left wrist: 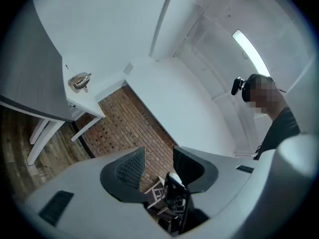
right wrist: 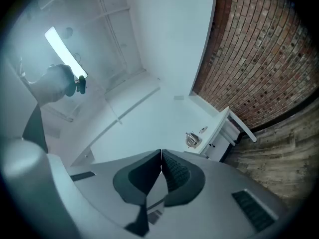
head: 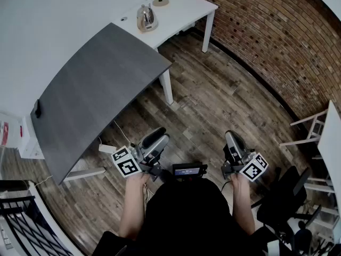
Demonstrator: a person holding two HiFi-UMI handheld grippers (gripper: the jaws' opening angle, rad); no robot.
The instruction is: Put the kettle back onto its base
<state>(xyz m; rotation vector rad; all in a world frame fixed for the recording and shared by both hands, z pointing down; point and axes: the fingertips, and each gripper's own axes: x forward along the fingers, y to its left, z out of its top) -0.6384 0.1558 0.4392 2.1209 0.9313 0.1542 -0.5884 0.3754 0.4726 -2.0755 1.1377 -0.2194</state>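
Note:
The steel kettle (head: 146, 18) stands on a white table (head: 184, 9) at the far end of the room. Its round tan base (head: 160, 2) lies just behind it, apart from it. The kettle also shows small in the left gripper view (left wrist: 79, 81) and the right gripper view (right wrist: 193, 140). Both grippers are held close to the person's body over the wooden floor, far from the kettle. My left gripper (head: 160, 137) (left wrist: 158, 159) has its jaws a narrow gap apart with nothing between them. My right gripper (head: 230, 137) (right wrist: 161, 158) has its pads touching, empty.
A large dark grey table (head: 96, 89) stands between the person and the white table, with a small black thing (head: 37, 108) near its left end. A brick wall (head: 266, 36) runs along the right. A black office chair (head: 285, 199) and a white frame (head: 311, 127) stand at the right.

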